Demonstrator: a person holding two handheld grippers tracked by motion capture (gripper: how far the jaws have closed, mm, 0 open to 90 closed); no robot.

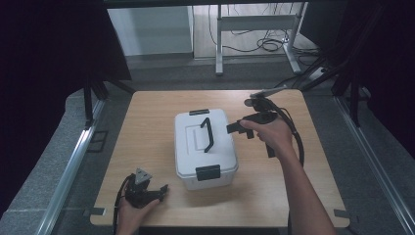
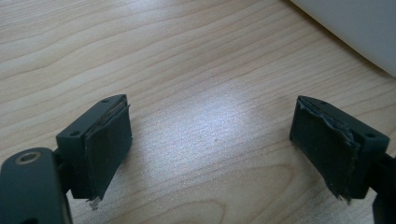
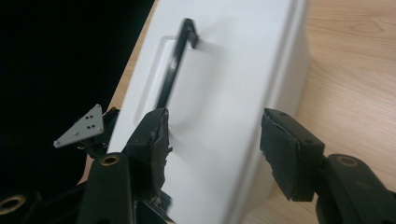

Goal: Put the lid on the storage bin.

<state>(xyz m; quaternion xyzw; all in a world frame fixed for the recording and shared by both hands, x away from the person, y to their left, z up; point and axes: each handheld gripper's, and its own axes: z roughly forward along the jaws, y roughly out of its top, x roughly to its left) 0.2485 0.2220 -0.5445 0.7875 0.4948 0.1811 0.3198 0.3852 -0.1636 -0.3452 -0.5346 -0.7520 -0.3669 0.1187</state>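
While the right gripper (image 1: 238, 128) hangs just beside the right-hand side of the white storage box (image 1: 205, 147), its jaws stand apart with nothing between them; in the right gripper view (image 3: 212, 151) the worn black pads (image 3: 159, 140) frame the box lid from close by, though whether the left pad touches the plastic cannot be told. The box (image 3: 224, 93) sits near the middle of the wooden table (image 1: 147, 127), long side running away from the person. It is a lidded plastic tub, plain white, with rounded corners and a shallow recess moulded into the lid. A black carry handle (image 1: 208, 134) stands raised over that recess (in the right gripper view it shows as a thin black bar (image 3: 175, 60) lifted off the lid). Two black latches close the lid, one at the far end (image 1: 199, 112) and one at the near end (image 1: 208, 172).

Well apart from the box's handle, the left gripper (image 1: 155, 190) rests low at the table's near left edge, just off the box's near corner. Its jaws are wide apart too, bare wood (image 2: 205, 126) showing between them, with a sliver of the white box (image 2: 359, 28) beyond.
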